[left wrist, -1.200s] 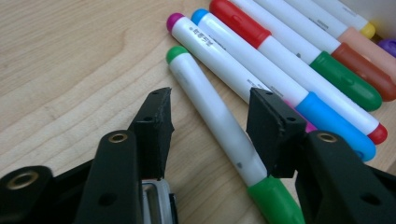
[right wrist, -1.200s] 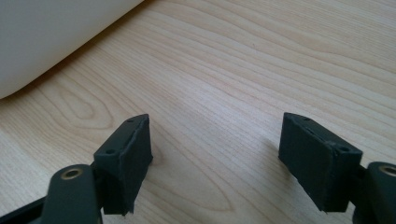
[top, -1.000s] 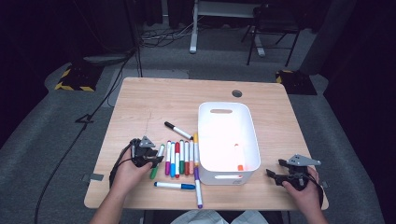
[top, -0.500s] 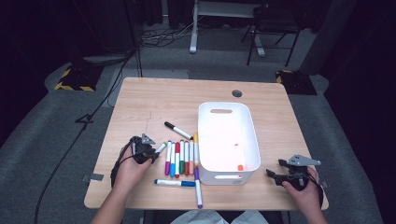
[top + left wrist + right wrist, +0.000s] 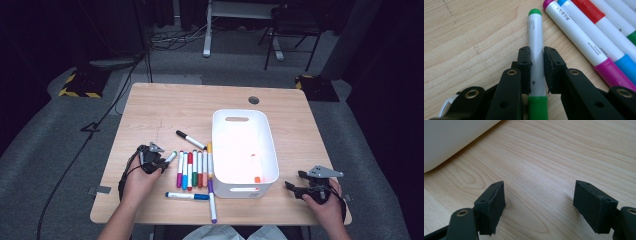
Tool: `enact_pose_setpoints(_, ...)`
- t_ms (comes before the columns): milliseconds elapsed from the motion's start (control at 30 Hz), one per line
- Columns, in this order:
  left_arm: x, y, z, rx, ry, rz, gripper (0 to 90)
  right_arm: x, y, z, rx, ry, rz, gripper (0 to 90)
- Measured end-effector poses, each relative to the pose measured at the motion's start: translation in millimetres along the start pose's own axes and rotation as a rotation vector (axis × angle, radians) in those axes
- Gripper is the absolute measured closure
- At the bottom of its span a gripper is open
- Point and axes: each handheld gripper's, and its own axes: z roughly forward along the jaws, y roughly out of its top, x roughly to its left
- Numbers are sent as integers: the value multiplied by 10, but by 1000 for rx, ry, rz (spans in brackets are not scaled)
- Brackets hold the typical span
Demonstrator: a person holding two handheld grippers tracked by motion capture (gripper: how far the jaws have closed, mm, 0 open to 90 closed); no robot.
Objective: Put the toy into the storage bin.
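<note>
The left gripper (image 5: 537, 67) has just closed onto the green marker (image 5: 535, 50) lying lengthwise between its pads.

Small grey print runs along the white barrel of the green-capped marker (image 5: 535, 47) and of the magenta-capped marker (image 5: 576, 32) beside it, but too small/blurred to read. No other text legible.

Wooden table (image 5: 165, 112): markers (image 5: 192, 169), white bin (image 5: 243, 145).
</note>
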Motion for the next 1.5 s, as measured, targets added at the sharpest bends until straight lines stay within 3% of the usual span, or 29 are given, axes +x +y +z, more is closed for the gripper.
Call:
enact_pose_setpoints(333, -102, 156, -305, -64, -64, 6, 761, 0, 0, 0, 0, 0, 0, 258)
enact_pose_setpoints(367, -105, 189, -365, -77, -75, 25, 761, 0, 0, 0, 0, 0, 0, 257)
enact_pose_setpoints(533, -109, 245, -449, -112, -106, 24, 761, 0, 0, 0, 0, 0, 0, 258)
enact_pose_setpoints(733, -110, 340, -585, -172, -175, 44, 761, 0, 0, 0, 0, 0, 0, 258)
enact_pose_setpoints(900, -165, 464, -731, -229, -216, 79, 761, 1, 0, 0, 0, 0, 0, 257)
enact_pose_setpoints(967, -172, 512, -797, -239, -225, 116, 762, 0, 0, 0, 0, 0, -1, 257)
enact_pose_setpoints(1100, -196, 608, -917, -286, -269, 158, 762, 0, 0, 1, 0, -1, -2, 258)
enact_pose_setpoints(1133, -207, 628, -939, -296, -292, 151, 762, 1, 0, 0, 0, 0, -1, 257)
enact_pose_setpoints(1167, -207, 628, -939, -296, -292, 151, 762, 1, 0, 0, 0, 0, -1, 257)
enact_pose_setpoints(1200, -213, 672, -966, -317, -324, 151, 762, 1, 0, 1, -1, 0, -1, 258)
enact_pose_setpoints(1267, -203, 719, -993, -332, -325, 185, 761, 0, 0, 0, 0, -1, -1, 257)
enact_pose_setpoints(1500, -290, 845, -1016, -365, -377, 228, 762, 0, 0, 1, 0, 0, 0, 258)
